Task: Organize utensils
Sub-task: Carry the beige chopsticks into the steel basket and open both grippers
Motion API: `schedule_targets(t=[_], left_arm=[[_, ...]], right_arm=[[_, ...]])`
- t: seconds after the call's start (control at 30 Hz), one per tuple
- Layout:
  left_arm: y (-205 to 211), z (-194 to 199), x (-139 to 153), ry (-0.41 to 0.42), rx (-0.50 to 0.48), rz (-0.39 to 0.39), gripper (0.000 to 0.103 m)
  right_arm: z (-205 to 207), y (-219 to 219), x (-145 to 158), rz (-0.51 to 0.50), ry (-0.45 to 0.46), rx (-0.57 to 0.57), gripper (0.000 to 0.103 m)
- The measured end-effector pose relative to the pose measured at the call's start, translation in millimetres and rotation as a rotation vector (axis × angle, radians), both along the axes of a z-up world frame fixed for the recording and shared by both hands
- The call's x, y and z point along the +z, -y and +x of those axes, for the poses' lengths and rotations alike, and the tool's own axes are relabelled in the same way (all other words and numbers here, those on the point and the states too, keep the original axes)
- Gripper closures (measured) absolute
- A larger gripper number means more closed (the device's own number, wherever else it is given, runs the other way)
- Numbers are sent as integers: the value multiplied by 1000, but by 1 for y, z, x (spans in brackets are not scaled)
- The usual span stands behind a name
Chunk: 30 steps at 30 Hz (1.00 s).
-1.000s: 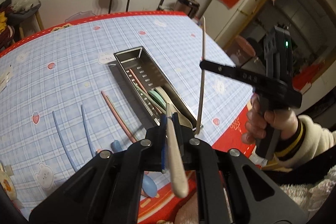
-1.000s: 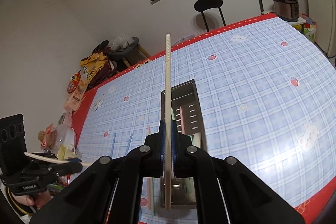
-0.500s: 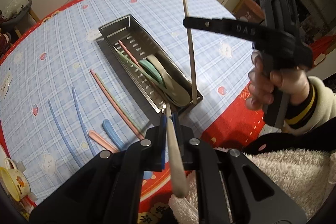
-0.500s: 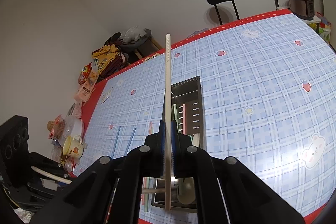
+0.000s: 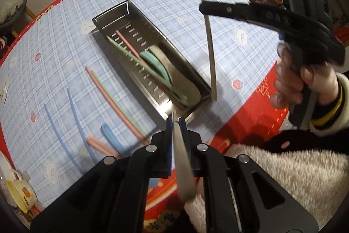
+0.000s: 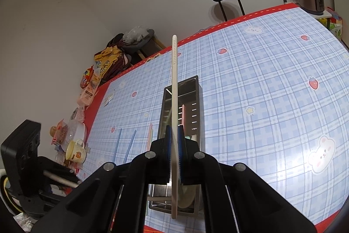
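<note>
Checked tablecloth (image 6: 261, 84) bears metal tray (image 5: 174, 56); left gripper (image 5: 176, 123) and right gripper (image 6: 174, 132) each clamp a cream chopstick (image 6: 174, 80).

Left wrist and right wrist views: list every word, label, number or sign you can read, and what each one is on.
"DAS": raised letters on the right claw, along its finger; motion-blurred, so read with doubt.
Chinese characters on the red tablecloth border: blurred, unreadable.
Print on the snack packets: too small to read.
Picture on the mug: no legible words.
</note>
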State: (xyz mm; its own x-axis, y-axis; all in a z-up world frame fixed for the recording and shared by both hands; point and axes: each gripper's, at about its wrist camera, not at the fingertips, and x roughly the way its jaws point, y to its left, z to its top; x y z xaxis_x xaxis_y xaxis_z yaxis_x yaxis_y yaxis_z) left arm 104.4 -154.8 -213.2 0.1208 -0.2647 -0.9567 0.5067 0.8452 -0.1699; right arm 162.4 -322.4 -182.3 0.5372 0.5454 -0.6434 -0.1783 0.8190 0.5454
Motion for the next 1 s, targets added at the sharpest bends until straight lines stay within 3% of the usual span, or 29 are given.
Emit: schedule_targets(t=[0.27,0.63,0.73,0.93,1.0], left_arm=[[15,39,-10,45,42,-27,92],[6,79,-51,15,148,-28,90],[-6,85,-53,32,185,-33,79],[-38,82,-30,109,249,-69,68],[-52,78,-21,146,283,-72,55]], right_arm=[[1,0,-3,-9,-11,-3,97],[26,-30,-27,-41,-68,32,97],[34,-42,-35,-52,-87,49,97],[44,-65,-47,-95,-117,86,97],[47,-70,-51,-110,-135,91,95]])
